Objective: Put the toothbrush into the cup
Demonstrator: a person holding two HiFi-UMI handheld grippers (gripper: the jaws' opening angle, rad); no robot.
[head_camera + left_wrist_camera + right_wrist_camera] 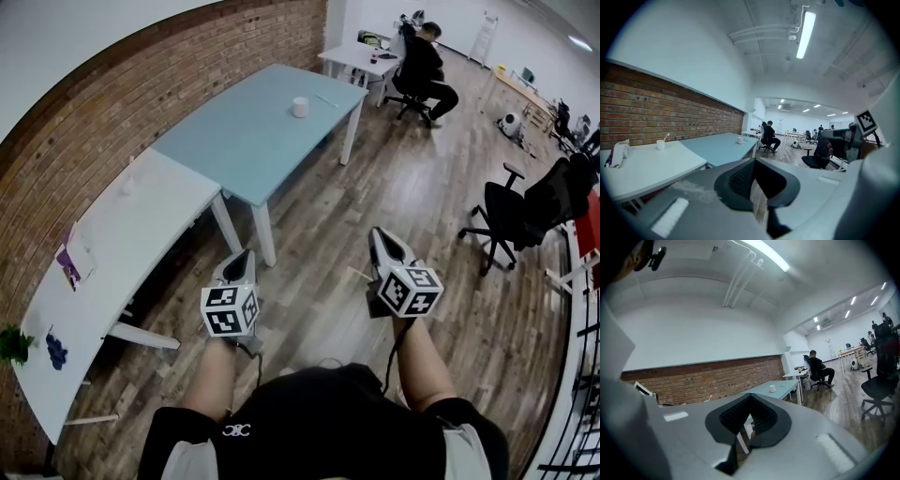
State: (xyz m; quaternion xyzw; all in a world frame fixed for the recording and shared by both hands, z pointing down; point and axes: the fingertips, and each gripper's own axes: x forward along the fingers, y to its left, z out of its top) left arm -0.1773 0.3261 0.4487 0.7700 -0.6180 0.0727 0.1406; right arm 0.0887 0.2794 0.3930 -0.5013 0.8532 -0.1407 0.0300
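**Wood-floored office, approach to the blue table: both sets of jaws closed and empty**

**Head view.** A brick wall [122,103] borders the wooden floor [403,187], and two tables stand along it: a white table [131,244] nearer, a blue table [244,141] beyond. The blue table carries one white cup [300,107]. The toothbrush [326,100] lies flat just beside it, outside the cup. The left gripper [242,258] and right gripper [382,239] are held over the floor, well apart from the blue table. One seated person [422,61] and one empty black chair [506,220] occupy the far side.

**Left gripper view.** The left gripper [754,164] has its jaws together with nothing between them. The white table [647,168] bears a second cup [660,145] with a thin stick standing in it; what the stick is cannot be told. The cup [739,140] shows farther off.

**Right gripper view.** The right gripper [750,399] likewise has its jaws closed on nothing. The cup [772,388] sits on the blue table [761,389].

**Step in hand (judged).** The task has not begun; this is the approach. Come within easy reach first. Then open one set of jaws, take the toothbrush across its handle, and lower it upright into the cup without tipping the cup.

**Count.** Two grippers, two cups, one toothbrush clearly seen, two tables along the wall.
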